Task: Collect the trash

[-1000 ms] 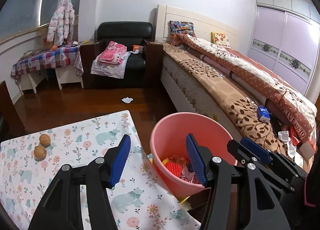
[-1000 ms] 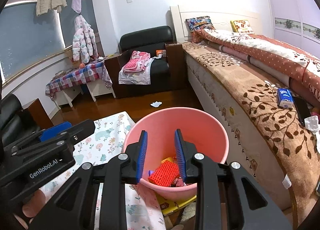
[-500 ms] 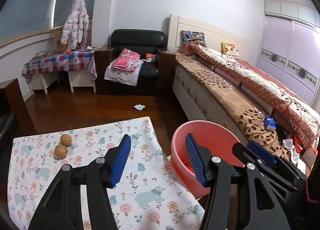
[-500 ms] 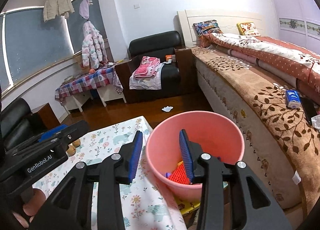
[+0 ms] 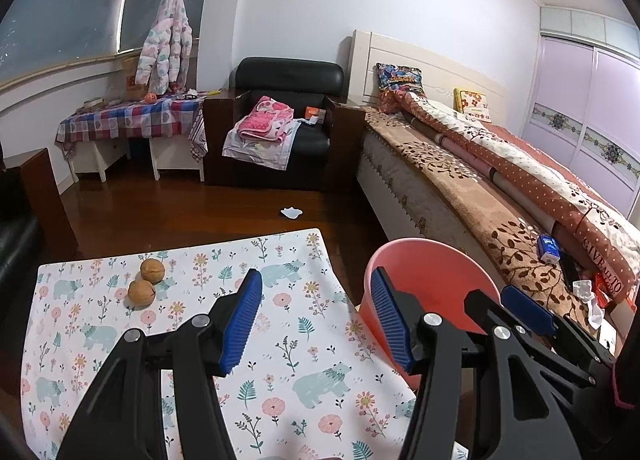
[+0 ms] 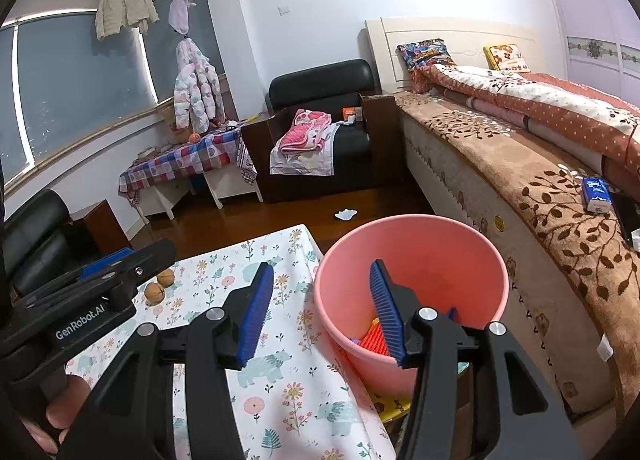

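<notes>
A pink bucket (image 6: 440, 244) stands at the table's right edge, with red and purple trash (image 6: 374, 342) at its bottom; it also shows in the left wrist view (image 5: 436, 260). Two walnuts (image 5: 146, 282) lie on the floral tablecloth (image 5: 280, 344), also seen in the right wrist view (image 6: 160, 286). My left gripper (image 5: 316, 324) is open and empty above the cloth, right of the walnuts. My right gripper (image 6: 322, 310) is open and empty, its jaws standing on either side of the bucket's left rim.
A bed (image 5: 500, 188) with a brown blanket runs along the right, with a blue tissue pack (image 5: 549, 247) on it. A black armchair (image 5: 288, 120) with pink cloth stands behind. A white scrap (image 5: 291, 212) lies on the wooden floor.
Both grippers have pulled back and left from over the bucket toward the table. The right gripper has opened wider. The walnuts now sit closer to the left gripper.
</notes>
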